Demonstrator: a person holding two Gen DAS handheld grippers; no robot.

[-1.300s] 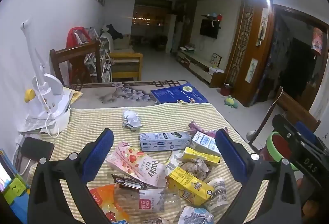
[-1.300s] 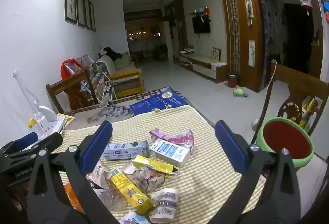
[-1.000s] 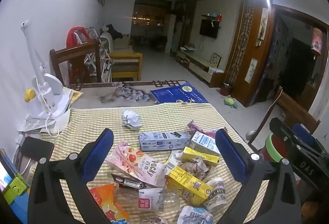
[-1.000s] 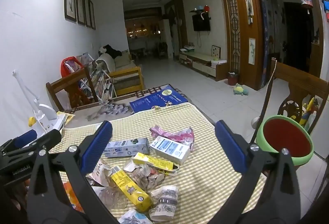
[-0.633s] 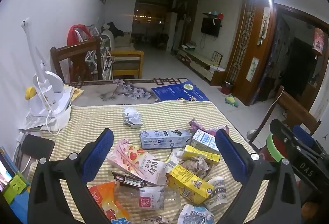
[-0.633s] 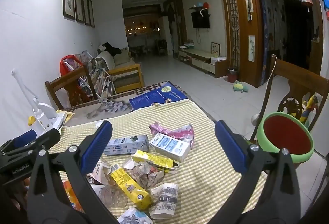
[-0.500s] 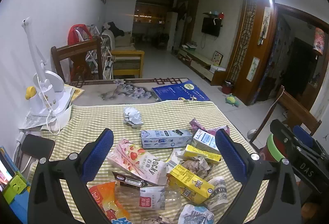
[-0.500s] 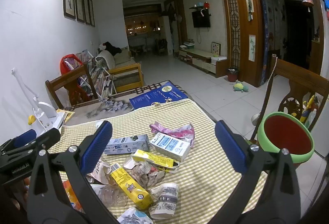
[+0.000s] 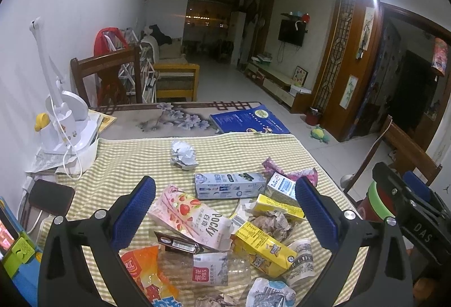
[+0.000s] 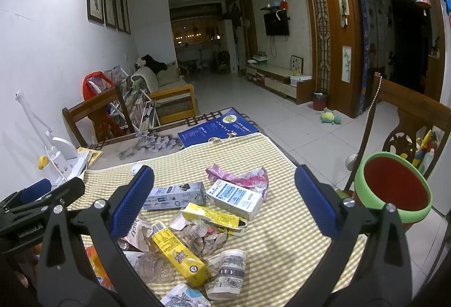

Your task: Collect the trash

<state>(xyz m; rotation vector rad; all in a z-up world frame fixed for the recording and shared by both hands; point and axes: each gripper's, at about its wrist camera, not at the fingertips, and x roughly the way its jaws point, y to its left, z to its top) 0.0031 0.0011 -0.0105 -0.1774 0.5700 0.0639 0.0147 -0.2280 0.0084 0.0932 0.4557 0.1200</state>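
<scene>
Trash lies heaped on a yellow checked cloth (image 9: 126, 160): a pink Pocky box (image 9: 194, 219), a grey-blue carton (image 9: 229, 185), a white-blue carton (image 10: 234, 198), yellow cartons (image 9: 265, 249) (image 10: 177, 253), a paper cup (image 10: 228, 273), a clear bottle (image 9: 208, 267), a pink wrapper (image 10: 239, 175) and a crumpled paper ball (image 9: 183, 156). My left gripper (image 9: 225, 214) is open and empty above the pile. My right gripper (image 10: 224, 199) is open and empty above the pile's right side. A green bin with a red inside (image 10: 394, 188) stands right of the table.
A white desk lamp (image 9: 60, 120) and a phone (image 9: 50, 195) sit at the table's left. A blue book (image 9: 248, 122) lies at the far edge. Wooden chairs stand behind the table (image 9: 110, 75) and at its right (image 10: 408, 120).
Both grippers have drifted slightly forward and upward over the pile, staying open. The trash has not moved.
</scene>
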